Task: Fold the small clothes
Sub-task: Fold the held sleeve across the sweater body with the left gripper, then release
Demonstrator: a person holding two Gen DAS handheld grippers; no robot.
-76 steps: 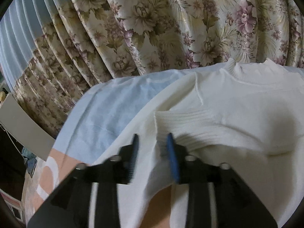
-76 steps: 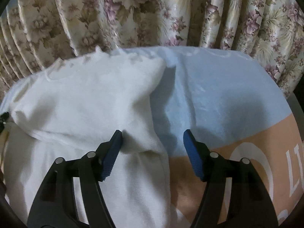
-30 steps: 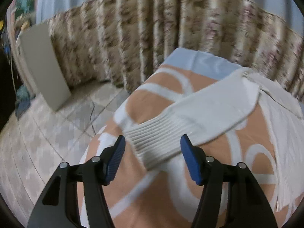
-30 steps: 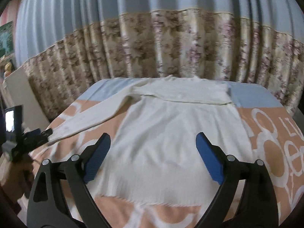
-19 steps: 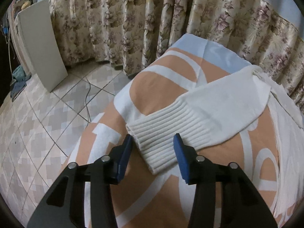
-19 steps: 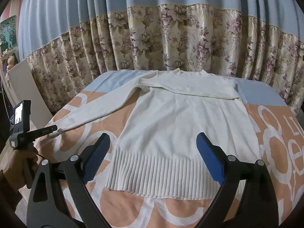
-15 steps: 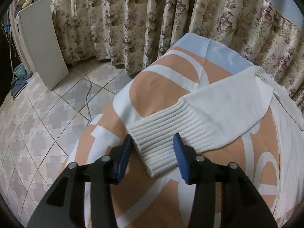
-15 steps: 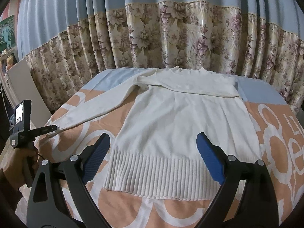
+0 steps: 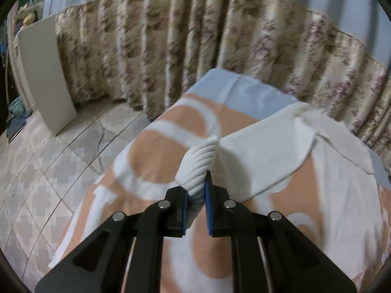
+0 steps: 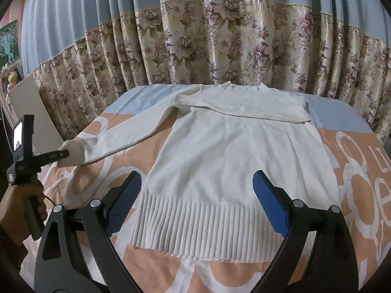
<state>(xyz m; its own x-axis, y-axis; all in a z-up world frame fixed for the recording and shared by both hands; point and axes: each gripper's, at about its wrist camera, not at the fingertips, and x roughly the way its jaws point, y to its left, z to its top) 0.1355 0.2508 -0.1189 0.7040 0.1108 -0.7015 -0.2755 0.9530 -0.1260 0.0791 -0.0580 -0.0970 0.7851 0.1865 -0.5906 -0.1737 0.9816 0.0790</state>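
So: left gripper point(image 9: 196, 196) has its jaws pinched on the ribbed cuff point(image 9: 199, 164), which bunches up between the blue pads point(image 9: 208, 207) and stands clear of the bedspread point(image 9: 156, 151). Log figure has bottomed out, so I read it as a full clamp, not a closing in progress. The right wrist view agrees: the gripper tip sits on the cuff end of the left sleeve point(image 10: 127, 131), with the hand point(image 10: 23, 205) on the handle at the frame's left edge.

Right gripper point(image 10: 196, 204) has its jaws spread wide, nothing between them. It hovers just short of the ribbed hem point(image 10: 202, 232), not touching (as far as I can tell).

Sweater point(image 10: 234, 151) lies flat, face up, on the bedspread, neck toward the curtain point(image 10: 195, 44), hem toward the camera. Body looks smooth.

Progress, as I judge it:
- Right sleeve point(image 10: 244, 108) already lies folded across the chest, just below the collar. Counts as done.
- Left sleeve is out to the side, stretched diagonally off the shoulder. Fold in hand now; only the cuff is lifted.
- Body fold (hem up toward the neck, or sides in) not started.

So roughly a third in. Left to do: carry the cuff across onto the chest, lay it over or beside the other sleeve, release, then fold the body with both grippers.

Left wrist view is motion-blurred, so fine detail of the grip depth is unclear.
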